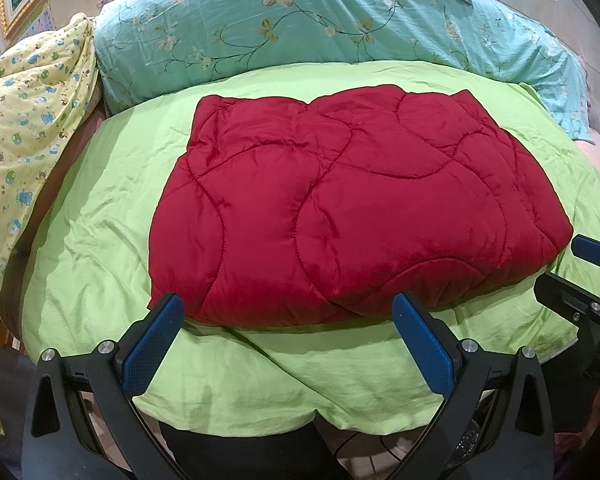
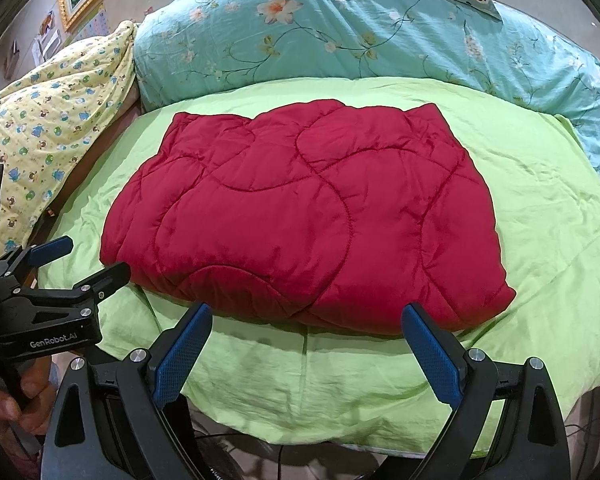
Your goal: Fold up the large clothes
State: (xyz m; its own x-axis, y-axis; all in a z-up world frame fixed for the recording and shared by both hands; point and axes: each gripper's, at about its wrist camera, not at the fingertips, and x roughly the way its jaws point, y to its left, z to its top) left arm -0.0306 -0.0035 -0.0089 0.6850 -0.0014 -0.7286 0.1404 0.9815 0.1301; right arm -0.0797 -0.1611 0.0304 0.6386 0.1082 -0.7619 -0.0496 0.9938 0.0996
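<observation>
Hovering wide open and empty, both tongs (image 1: 286,308) (image 2: 306,318) face red quilt's (image 1: 340,216) near edge on green sheet (image 1: 100,272).

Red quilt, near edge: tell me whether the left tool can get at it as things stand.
Probably yes. The left tool is open, its pads facing the near edge of the red quilt, with only bare green sheet between. The right tool is off to the side, not in the way.

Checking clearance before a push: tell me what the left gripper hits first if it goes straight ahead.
Probably the near edge of the red quilt. The open left gripper points at it, with only green sheet below; depth unclear.
</observation>
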